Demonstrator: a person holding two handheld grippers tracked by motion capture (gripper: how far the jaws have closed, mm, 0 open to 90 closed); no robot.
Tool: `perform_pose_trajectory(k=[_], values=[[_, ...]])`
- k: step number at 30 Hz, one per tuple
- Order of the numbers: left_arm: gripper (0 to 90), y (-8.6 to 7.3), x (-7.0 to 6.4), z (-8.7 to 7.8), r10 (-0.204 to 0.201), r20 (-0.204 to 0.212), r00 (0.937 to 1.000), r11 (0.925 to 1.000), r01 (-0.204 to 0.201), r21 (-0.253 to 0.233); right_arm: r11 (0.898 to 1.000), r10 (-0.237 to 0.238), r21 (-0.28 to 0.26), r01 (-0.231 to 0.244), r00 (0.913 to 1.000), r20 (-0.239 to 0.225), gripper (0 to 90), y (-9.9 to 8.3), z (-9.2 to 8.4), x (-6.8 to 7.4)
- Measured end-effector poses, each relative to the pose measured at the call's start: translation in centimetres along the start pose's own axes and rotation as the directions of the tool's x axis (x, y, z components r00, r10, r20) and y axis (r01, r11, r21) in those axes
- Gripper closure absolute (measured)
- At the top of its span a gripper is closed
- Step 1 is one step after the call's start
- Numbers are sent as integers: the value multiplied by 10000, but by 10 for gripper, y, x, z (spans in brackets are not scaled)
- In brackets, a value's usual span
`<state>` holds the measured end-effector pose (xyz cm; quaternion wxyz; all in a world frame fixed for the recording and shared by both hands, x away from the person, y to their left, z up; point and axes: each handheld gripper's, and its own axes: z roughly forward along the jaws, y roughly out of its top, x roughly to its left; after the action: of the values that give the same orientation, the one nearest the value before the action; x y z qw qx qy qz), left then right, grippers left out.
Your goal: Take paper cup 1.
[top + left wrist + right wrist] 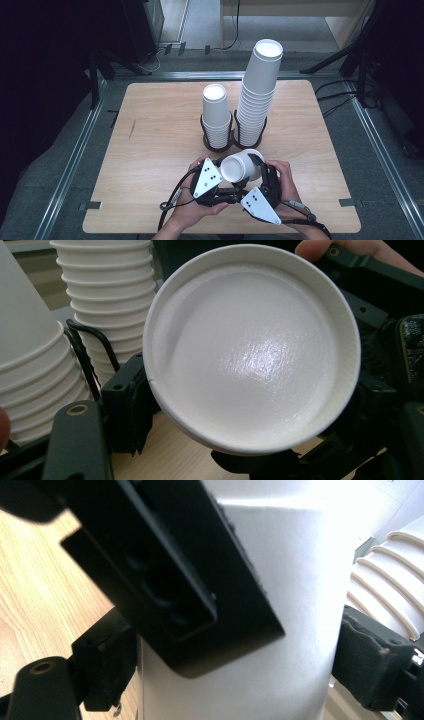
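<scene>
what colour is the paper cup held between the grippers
White paper cup; clearest in the left gripper view.

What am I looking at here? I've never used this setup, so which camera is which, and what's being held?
There is no robot arm here: a person holds a hand-held two-jaw gripper in each hand. The high view looks down on the wooden table from the person's side. Each of the other two views comes from a camera riding on one gripper and looking along its black jaws.

On the table stand two stacks of white paper cups in a black wire holder: a short stack and a tall stack.

The left gripper is shut on a single cup that lies on its side, above the table. Its own view faces one round end of the cup. The right gripper has the cup's wall between its jaws, but I cannot tell whether they press on it.
</scene>
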<state>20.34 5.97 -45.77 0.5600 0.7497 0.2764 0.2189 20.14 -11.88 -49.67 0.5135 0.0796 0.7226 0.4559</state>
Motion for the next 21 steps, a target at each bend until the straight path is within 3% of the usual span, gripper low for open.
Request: perform_pose_trajectory(k=[5,7,14,21], values=[[242,-1,4,-2,-340,160,9993,9991,344,-250,9998,207,52,-207,9998,55,115,0,0,-1],[243,-1,7,-3,-461,111,9989,9982,465,-368,9993,307,186,-310,9994,145,56,-1,0,-2],[245,-2,15,-6,-900,156,9958,9938,909,-647,9986,403,351,-401,9992,-65,2,-3,1,-2],[245,-1,20,-11,-1009,-56,9949,9897,998,-1025,9974,602,406,-602,9982,15,0,-7,1,-5]])
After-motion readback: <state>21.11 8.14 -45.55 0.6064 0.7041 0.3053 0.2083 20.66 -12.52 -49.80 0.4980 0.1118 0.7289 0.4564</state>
